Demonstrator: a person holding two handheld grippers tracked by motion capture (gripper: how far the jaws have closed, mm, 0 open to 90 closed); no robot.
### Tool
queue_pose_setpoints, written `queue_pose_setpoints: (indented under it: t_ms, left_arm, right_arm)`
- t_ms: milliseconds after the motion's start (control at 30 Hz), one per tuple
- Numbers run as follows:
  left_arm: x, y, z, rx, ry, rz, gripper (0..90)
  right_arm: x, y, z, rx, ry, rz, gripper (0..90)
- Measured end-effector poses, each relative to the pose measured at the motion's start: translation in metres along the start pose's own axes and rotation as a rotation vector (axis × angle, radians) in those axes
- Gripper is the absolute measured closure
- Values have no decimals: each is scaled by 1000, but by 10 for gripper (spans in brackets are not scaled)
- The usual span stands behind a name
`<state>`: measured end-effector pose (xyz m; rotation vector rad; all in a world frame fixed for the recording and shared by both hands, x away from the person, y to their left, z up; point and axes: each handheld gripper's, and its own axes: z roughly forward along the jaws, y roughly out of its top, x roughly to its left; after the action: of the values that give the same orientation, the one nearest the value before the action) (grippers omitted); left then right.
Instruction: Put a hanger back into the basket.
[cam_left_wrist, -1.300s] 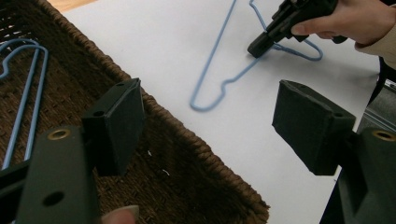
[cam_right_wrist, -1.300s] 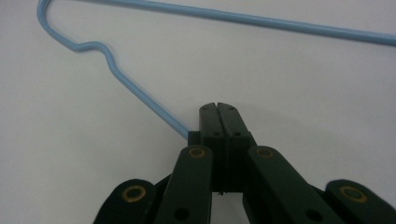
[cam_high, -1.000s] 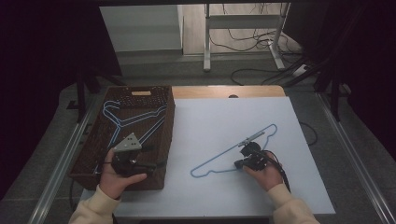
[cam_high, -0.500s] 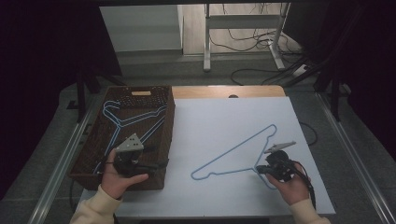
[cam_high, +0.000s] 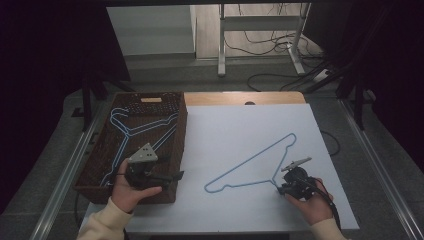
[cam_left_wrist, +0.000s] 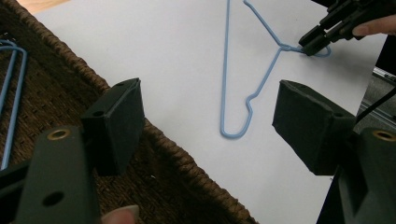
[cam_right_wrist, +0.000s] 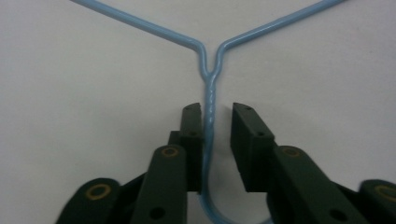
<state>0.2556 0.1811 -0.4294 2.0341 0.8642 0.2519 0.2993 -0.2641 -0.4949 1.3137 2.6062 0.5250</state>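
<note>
Blue wire is what we are handling: a thin wire hanger (cam_high: 255, 167) lies flat on the white table sheet (cam_high: 240, 125), its hook end toward our right side and its long bar running away across the sheet. Our right gripper (cam_high: 292, 189) sits at that hook. In the right gripper view the twisted neck (cam_right_wrist: 210, 100) runs straight up the gap between the two black jaws — one pad looks to be just brushing the wire, the other stands clear of it. The jaws have just been opening, so we judge the hanger is let go and rests on the sheet by its own weight. Laying it flat and well out from the basket keeps it from snagging anything.

Our left gripper (cam_high: 172, 176) hangs over the near right corner of the dark wicker basket (cam_high: 100, 165), jaws spread wide with nothing between them; in the left gripper view the woven rim (cam_left_wrist: 182, 161) passes under the gap. It waits there, we think, because a second blue hanger (cam_high: 135, 131) lies inside the basket — the left hand is placed to reach it, or to steady the basket, while the right finishes.

The hook is a sensible place to hold: it is the stiffest part, and a grip there steers the whole frame without bending the thin shoulders.
</note>
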Motion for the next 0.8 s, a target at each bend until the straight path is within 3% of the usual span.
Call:
queue_pose_setpoints:
  t_ms: [67, 233, 433, 567, 600, 633, 800]
  left_arm:
    - [-1, 0, 1, 5, -1, 5, 248]
    - [-8, 3, 7, 15, -7, 23, 248]
    - [-26, 18, 23, 41, -24, 75, 251]
    - [-46, 32, 45, 78, -55, 114, 253]
    - [-56, 39, 59, 104, -71, 137, 253]
    - [-56, 39, 59, 104, -71, 137, 252]
    - [-73, 47, 97, 151, -102, 142, 258]
  right_arm:
    - [4, 4, 1, 32, -11, -20, 846]
    - [4, 9, 2, 63, -7, -5, 853]
    - [1, 10, -1, 78, 19, -8, 859]
    - [3, 13, -7, 71, 20, -14, 859]
    - [3, 14, -9, 67, 25, -17, 859]
    - [3, 14, -9, 67, 25, -17, 859]
    - [4, 16, -12, 56, 24, -22, 859]
